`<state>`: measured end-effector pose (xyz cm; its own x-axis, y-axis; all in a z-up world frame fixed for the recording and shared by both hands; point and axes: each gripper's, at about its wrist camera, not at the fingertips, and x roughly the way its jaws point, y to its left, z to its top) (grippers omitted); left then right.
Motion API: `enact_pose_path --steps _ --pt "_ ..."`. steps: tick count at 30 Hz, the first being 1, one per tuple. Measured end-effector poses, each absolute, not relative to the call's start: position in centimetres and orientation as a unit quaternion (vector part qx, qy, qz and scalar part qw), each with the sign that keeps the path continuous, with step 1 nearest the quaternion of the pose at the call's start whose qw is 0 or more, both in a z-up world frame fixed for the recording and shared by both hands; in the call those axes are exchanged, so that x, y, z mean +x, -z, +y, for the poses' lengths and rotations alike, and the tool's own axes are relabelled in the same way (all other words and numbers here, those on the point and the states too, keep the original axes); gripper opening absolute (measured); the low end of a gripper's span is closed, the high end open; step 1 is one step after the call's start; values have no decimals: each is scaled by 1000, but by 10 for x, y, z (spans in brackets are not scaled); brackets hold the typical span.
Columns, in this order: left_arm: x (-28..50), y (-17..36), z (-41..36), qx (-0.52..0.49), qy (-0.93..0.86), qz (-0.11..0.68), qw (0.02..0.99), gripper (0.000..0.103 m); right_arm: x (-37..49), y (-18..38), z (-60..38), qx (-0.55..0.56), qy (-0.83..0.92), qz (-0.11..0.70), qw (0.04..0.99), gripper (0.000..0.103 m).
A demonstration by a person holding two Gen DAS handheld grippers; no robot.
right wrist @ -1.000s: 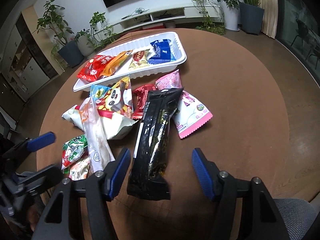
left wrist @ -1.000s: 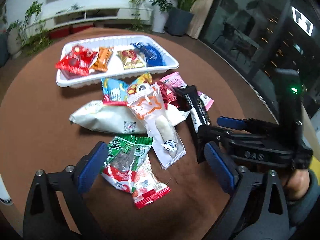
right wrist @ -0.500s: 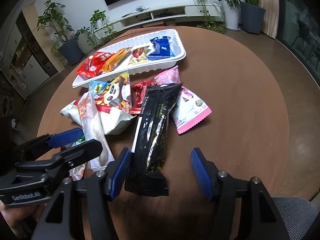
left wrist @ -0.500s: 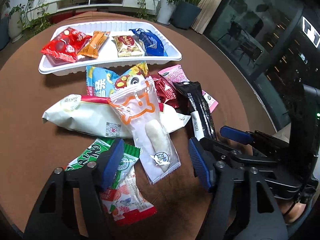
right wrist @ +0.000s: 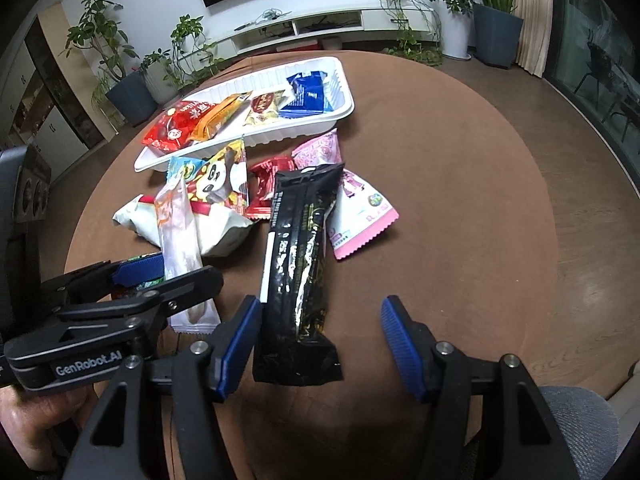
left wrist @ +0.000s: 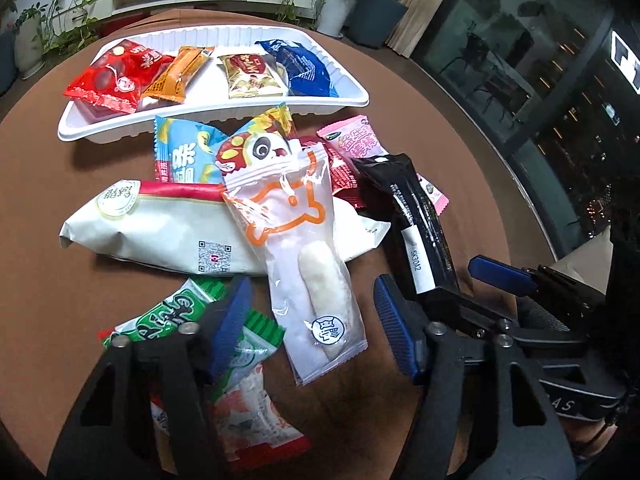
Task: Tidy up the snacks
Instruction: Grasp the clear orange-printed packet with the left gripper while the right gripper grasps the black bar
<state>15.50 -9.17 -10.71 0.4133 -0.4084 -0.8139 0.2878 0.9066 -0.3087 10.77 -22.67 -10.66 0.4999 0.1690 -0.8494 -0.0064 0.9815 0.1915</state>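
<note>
Green packet [left wrist: 176, 312] plain only from left wrist, left tongs [left wrist: 310, 320] closing around clear pouch [left wrist: 304, 264], right tongs [right wrist: 320, 340] released.

Four snack packets [left wrist: 244, 76] lie in the tray [left wrist: 200, 122], behind the table's [right wrist: 460, 184] loose pile [left wrist: 224, 236].

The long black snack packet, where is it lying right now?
In the right wrist view the long black snack packet lies on the brown table, its near end between the right gripper's open jaws, partly covering the pink packet.

We see black gripper [right wrist: 320, 340] frames, ribbed blue pads [right wrist: 236, 348], silver screws; white "GenRobot.AI" lettering on the left gripper [left wrist: 312, 332].
</note>
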Motion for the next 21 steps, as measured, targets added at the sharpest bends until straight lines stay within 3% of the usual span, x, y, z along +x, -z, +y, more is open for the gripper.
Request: enact_pose_path --steps 1,5,10,21 --pt "157 110 -92 -63 211 504 835 36 107 107 -227 81 -51 498 862 67" --pt "156 111 -95 -51 208 504 837 35 107 107 -228 81 -49 499 861 69" --pt "152 108 -97 -44 216 498 839 17 107 107 -228 81 -49 498 862 70" --pt "144 103 -79 -83 222 491 838 15 116 110 -218 77 -62 492 865 70"
